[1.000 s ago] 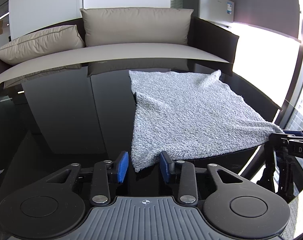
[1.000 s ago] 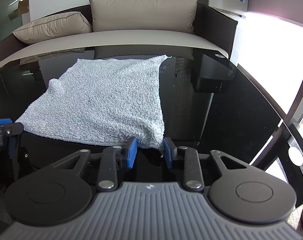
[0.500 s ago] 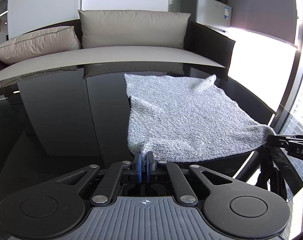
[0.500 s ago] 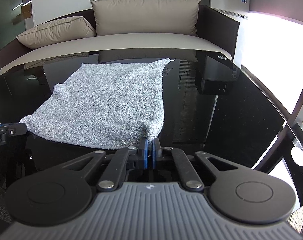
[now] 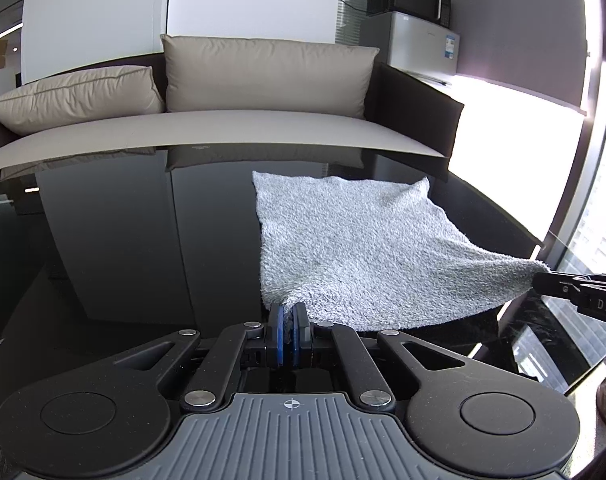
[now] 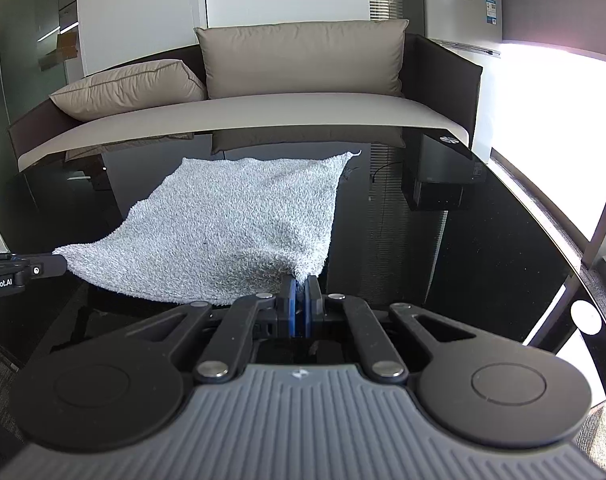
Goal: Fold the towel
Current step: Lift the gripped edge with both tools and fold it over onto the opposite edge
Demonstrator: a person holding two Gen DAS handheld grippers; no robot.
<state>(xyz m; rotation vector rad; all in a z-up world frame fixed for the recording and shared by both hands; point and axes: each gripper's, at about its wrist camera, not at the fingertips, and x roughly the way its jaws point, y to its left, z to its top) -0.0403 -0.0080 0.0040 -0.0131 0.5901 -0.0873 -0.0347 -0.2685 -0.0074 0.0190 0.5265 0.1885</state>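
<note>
Both near corners of the towel (image 5: 363, 248) have risen off the black worktop (image 5: 123, 248) since a second ago, when my tools sat spread around them. Now my left tool (image 5: 288, 330) is pressed together on the near left corner, at lower centre of its frame. My right tool (image 6: 300, 307) pinches the near right corner likewise. Between them the near edge hangs lifted, while the far edge lies on the worktop before the sofa (image 6: 303, 64).
</note>
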